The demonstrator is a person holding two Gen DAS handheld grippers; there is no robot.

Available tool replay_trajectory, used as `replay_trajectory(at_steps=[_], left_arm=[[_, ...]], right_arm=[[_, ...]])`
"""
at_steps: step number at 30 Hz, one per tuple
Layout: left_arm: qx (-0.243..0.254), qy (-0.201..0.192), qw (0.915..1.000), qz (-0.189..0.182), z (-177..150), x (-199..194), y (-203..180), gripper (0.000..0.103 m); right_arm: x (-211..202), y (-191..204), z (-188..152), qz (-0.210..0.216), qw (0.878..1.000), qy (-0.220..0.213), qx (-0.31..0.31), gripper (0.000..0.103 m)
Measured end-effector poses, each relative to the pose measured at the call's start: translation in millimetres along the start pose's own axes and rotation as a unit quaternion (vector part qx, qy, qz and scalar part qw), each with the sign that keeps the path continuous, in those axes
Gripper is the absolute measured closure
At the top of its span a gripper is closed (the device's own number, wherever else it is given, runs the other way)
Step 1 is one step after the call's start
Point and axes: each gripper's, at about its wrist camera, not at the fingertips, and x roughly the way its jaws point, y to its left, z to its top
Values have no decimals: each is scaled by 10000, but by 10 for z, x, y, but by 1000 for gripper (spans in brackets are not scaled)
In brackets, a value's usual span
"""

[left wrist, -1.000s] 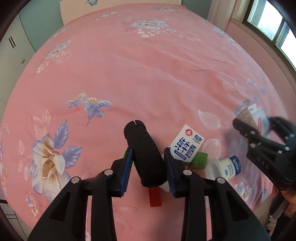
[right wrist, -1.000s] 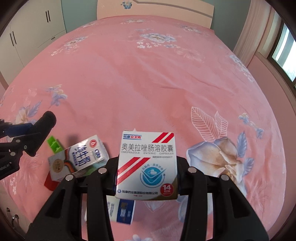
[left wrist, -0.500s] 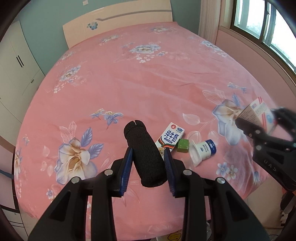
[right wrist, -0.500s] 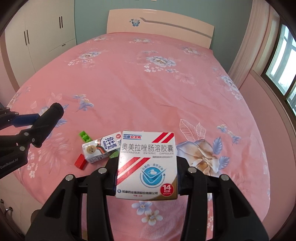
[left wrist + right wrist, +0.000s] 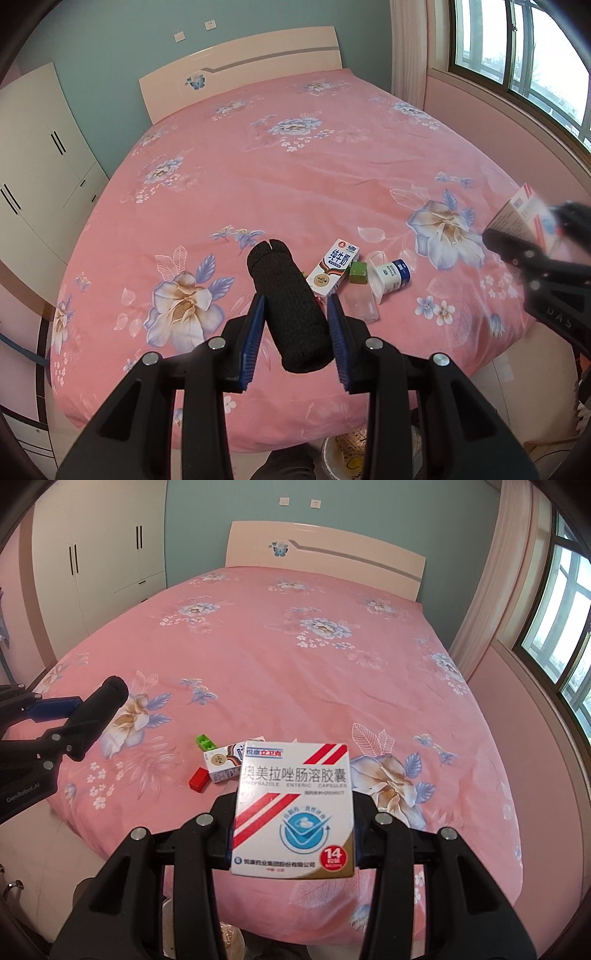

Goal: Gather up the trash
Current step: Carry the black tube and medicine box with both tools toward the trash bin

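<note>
My left gripper (image 5: pixel 295 336) is shut on a black foam roll (image 5: pixel 288 306) and holds it above the near edge of the pink bed. My right gripper (image 5: pixel 293 823) is shut on a white medicine box (image 5: pixel 293 812) with red stripes, also raised; it shows in the left wrist view (image 5: pixel 528 221). On the bed lie a milk carton (image 5: pixel 332 267), a green block (image 5: pixel 359 272), a yogurt cup (image 5: pixel 389 277) and a clear plastic piece (image 5: pixel 362 304). A red block (image 5: pixel 197 780) and a green brick (image 5: pixel 205 743) lie beside the carton (image 5: pixel 221 764).
A bin with a pale liner (image 5: pixel 347 458) stands on the floor below the bed's near edge. A headboard (image 5: pixel 240 70) is at the far end, white wardrobes (image 5: pixel 33 166) on the left, a window (image 5: pixel 517 55) on the right.
Both grippers have pulled back and risen from the bed with their objects still held; the whole bed and the floor bin have come into view.
</note>
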Motion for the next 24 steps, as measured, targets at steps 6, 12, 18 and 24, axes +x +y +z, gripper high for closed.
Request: replay_trajectory(at_steps=[6, 12, 18, 24], left_arm=[[2, -111, 9999, 60, -207, -275, 20, 66], [31, -206, 9996, 184, -413, -472, 25, 66], [92, -198, 9996, 185, -605, -551, -4, 66], [149, -97, 9998, 64, -813, -509, -64, 66]], right_arm=[[-320, 127, -133, 46, 9999, -116, -116, 59], [-486, 223, -287, 44, 9997, -81, -223, 59], [-581, 309, -433, 133, 9996, -75, -230, 59], [-560, 411, -607, 207, 9994, 43, -269, 59]])
